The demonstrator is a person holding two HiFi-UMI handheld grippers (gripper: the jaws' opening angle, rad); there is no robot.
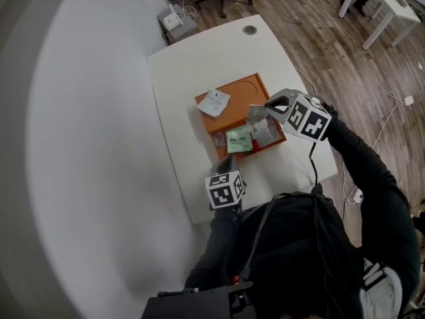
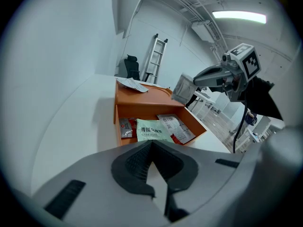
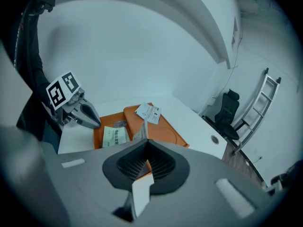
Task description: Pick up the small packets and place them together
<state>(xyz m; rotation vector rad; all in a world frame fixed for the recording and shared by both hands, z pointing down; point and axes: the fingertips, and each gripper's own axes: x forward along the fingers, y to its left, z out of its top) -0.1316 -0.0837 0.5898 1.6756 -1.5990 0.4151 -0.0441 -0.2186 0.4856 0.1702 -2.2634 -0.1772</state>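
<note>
Now the right gripper (image 1: 268, 104) is clamped on a small silvery plastic packet (image 2: 182, 90), held above the orange rectangular tray (image 1: 240, 93). Best carry it level over the flat green packet (image 1: 239, 140) (grip looks edge-thin) before releasing; the left gripper (image 2: 151, 144) rests closed, empty.

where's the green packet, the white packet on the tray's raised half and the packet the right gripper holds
green packet (image 1: 239, 140), head view, its middle
white packet (image 1: 214, 102), head view, its middle
held packet (image 2: 182, 89), left gripper view, its free end
</note>
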